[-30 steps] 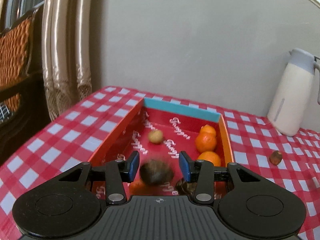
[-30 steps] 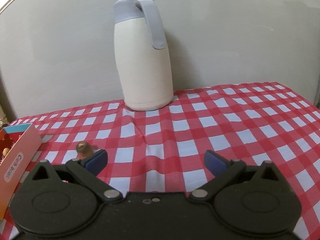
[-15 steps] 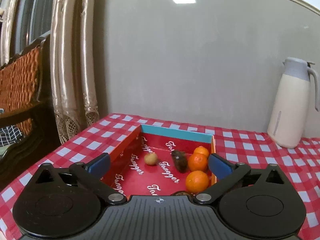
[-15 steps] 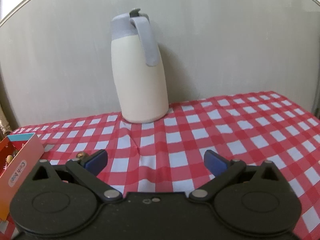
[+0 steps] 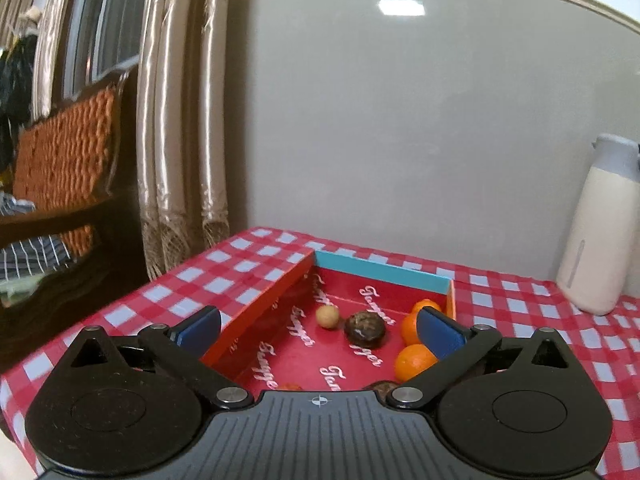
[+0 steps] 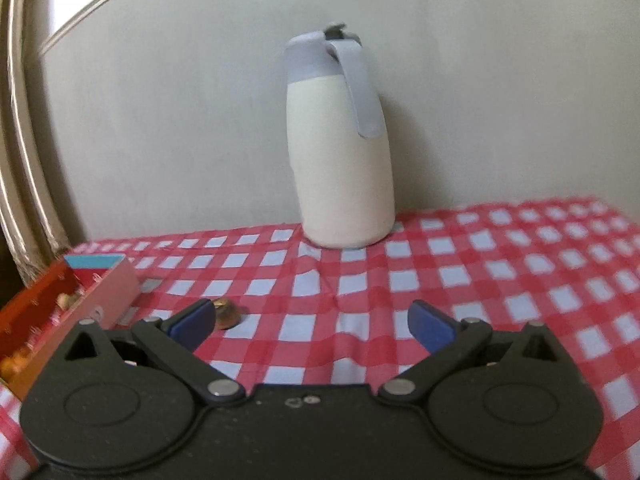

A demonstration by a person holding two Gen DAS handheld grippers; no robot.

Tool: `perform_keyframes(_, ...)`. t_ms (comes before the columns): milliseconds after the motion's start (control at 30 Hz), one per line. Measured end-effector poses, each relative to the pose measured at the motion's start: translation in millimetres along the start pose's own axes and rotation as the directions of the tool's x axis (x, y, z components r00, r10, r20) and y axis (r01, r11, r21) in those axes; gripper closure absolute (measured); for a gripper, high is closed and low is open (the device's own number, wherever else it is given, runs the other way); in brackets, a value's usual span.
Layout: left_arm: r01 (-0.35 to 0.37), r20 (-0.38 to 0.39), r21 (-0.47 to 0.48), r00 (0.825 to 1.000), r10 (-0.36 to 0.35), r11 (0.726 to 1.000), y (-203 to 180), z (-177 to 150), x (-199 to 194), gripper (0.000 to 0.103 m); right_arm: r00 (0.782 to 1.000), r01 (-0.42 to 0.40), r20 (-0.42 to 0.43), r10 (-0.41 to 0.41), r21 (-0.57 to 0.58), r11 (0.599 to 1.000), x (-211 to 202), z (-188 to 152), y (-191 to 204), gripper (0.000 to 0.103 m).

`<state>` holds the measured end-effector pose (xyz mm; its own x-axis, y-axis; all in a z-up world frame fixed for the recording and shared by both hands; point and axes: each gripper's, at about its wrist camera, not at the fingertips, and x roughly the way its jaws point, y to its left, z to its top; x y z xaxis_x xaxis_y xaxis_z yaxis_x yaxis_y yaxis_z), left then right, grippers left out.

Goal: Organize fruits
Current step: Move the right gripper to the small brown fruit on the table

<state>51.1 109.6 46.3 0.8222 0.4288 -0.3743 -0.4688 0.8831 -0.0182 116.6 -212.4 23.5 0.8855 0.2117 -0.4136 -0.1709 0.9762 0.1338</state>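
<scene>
A red box (image 5: 260, 312) with a blue far wall sits on the checked tablecloth. Inside it lie a dark brown fruit (image 5: 365, 329), a small tan fruit (image 5: 327, 316) and oranges (image 5: 414, 361) at the right side. My left gripper (image 5: 318, 330) is open and empty, raised above the box's near end. In the right wrist view, a small brown fruit (image 6: 226, 313) lies on the cloth just right of the box (image 6: 100, 296). My right gripper (image 6: 310, 324) is open and empty, with its left finger next to that fruit.
A cream jug with a grey lid and handle (image 6: 342, 160) stands at the back by the wall; it also shows in the left wrist view (image 5: 600, 232). Curtains (image 5: 180, 128) and a woven chair (image 5: 68, 152) stand left of the table's edge.
My left gripper opened and the dark brown fruit dropped into the box, then the gripper rose and pulled back. My right gripper swung left; the small brown fruit now shows beside its left finger.
</scene>
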Motion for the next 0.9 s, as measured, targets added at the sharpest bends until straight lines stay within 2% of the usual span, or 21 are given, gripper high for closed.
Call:
perform_keyframes(167, 0.044, -0.033, -0.066, 0.998, -0.046, 0.997, 10, 2, 4, 0.000, 0.998, 0.069, 0.005, -0.069, -0.084, 0.994, 0, 1, 15, 0.000)
perform_keyframes(500, 0.094, -0.094, -0.158, 0.990, -0.110, 0.983, 27, 2, 17, 0.000, 0.999, 0.032, 0.007, -0.031, -0.092, 0.995, 8, 1, 30, 0.000)
perform_keyframes(767, 0.057, -0.074, -0.085, 0.995, -0.064, 0.995, 28, 0, 18, 0.000, 1.000, -0.001, -0.004, 0.001, -0.104, 0.995, 21, -3, 39, 0.004)
perform_keyframes(900, 0.042, -0.061, -0.080, 0.997, -0.047, 0.996, 33, 0, 20, 0.000, 1.000, -0.010, 0.006, 0.011, -0.117, 0.993, 27, -1, 48, 0.005)
